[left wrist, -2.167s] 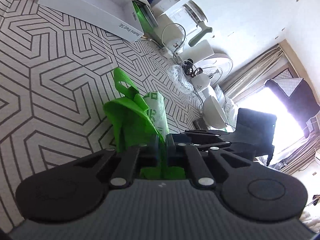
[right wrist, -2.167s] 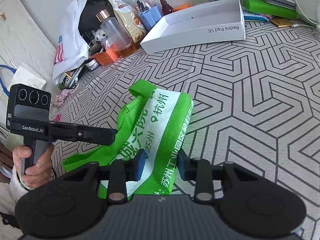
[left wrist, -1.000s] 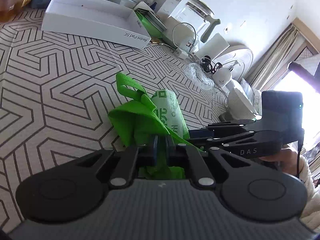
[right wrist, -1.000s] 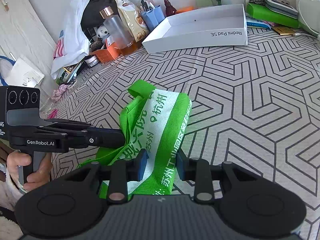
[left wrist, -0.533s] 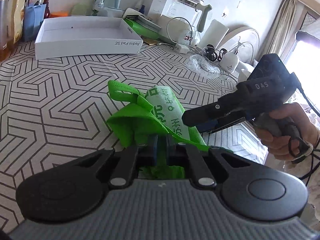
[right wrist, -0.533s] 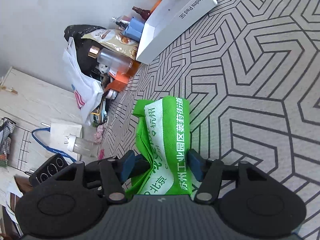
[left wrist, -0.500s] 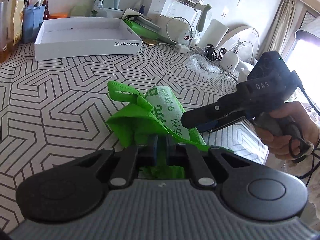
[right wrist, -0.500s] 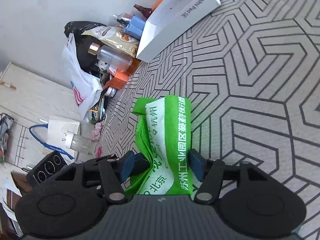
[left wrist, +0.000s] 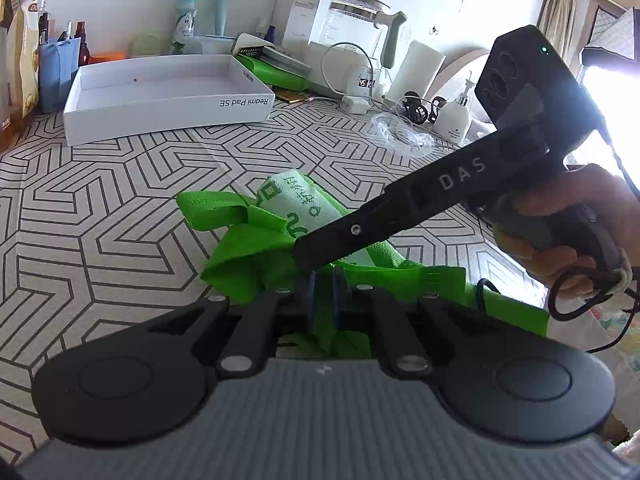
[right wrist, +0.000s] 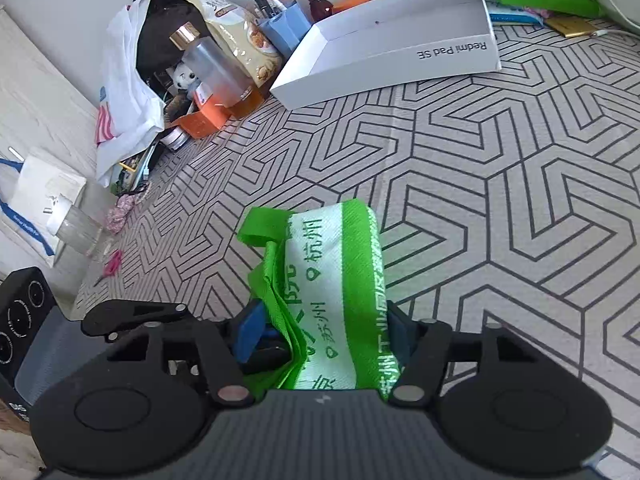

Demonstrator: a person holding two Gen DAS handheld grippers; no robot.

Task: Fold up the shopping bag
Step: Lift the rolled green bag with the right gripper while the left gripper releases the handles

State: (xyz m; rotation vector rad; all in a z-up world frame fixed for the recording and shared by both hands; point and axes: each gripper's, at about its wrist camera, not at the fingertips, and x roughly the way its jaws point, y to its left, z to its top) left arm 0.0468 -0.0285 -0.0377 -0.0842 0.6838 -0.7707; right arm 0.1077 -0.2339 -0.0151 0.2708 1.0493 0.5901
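- from the left wrist view: one green shopping bag [left wrist: 256,256] lies rumpled on the patterned table [left wrist: 80,208], its white printed panel rolled upward.
- the left gripper [left wrist: 323,300] has its two blue pads pressed together on a fold of the bag's near edge.
- one right gripper [left wrist: 308,258] slants in from the right, nose down on the bag just above the left one; its tips are hidden, so from here i cannot tell their spread. one bare hand [left wrist: 576,228] grips its handle.
- behind sit one white box lid [left wrist: 168,96], one glass kettle [left wrist: 360,20] and one pump bottle [left wrist: 454,118].
- from the right wrist view: the same single bag [right wrist: 328,280] runs away from the camera across the table [right wrist: 500,184], one handle loop at its far end.
- the right gripper's [right wrist: 324,332] two fingers stand spread, straddling the folded bag's width, the right pad against its edge, the left one just beside it.
- the left gripper [right wrist: 132,312] shows low at the left.
- one box lid [right wrist: 396,48] and one white plastic bag [right wrist: 124,92] sit beyond.
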